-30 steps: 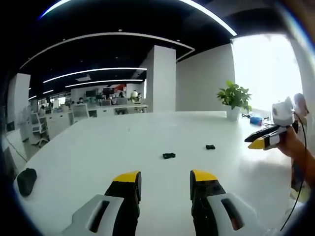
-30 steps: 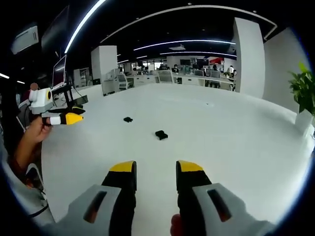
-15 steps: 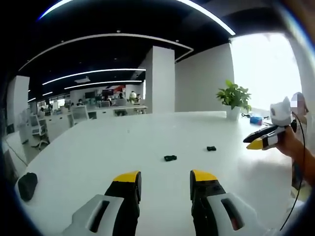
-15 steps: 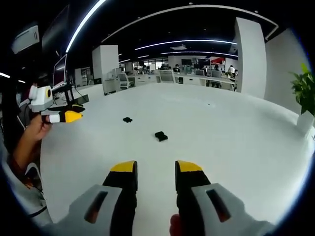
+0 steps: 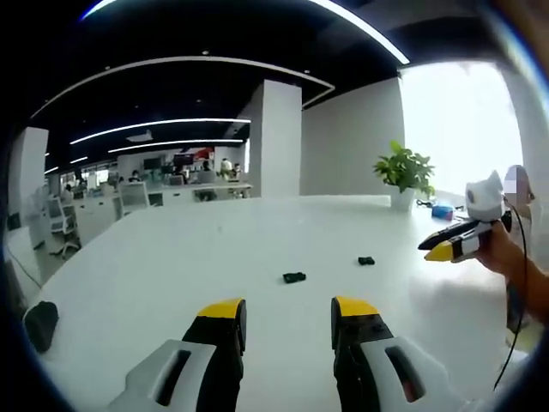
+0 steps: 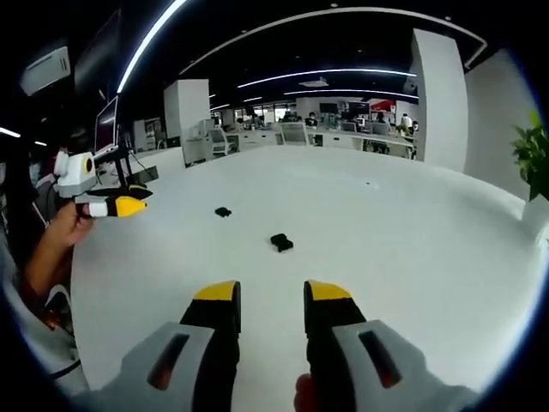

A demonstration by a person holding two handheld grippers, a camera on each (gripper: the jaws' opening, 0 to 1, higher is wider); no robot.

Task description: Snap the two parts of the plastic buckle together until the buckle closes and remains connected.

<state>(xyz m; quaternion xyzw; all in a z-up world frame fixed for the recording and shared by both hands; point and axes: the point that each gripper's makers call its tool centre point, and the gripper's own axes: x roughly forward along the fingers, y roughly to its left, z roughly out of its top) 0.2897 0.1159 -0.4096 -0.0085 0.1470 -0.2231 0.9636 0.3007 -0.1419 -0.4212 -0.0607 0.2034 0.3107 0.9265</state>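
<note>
On the white table (image 5: 171,266) I saw the two buckle parts lying apart, untouched: one part (image 5: 294,277) nearer my left gripper (image 5: 287,313), the other part (image 5: 366,260) farther right. Both grippers hovered above the surface, jaws spread and holding nothing; my right gripper (image 6: 271,293) faced the pieces too. A potted plant (image 5: 406,172) stood at the far edge.

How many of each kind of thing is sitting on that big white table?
Black buckle pieces: 2, lying apart, one nearer and one farther.
Potted plant: 1, at the far edge.
Small blue item beside the plant: 1, too small to identify.
Dark object at the table's left edge: 1, unclear what it is.
Total: 5
</note>
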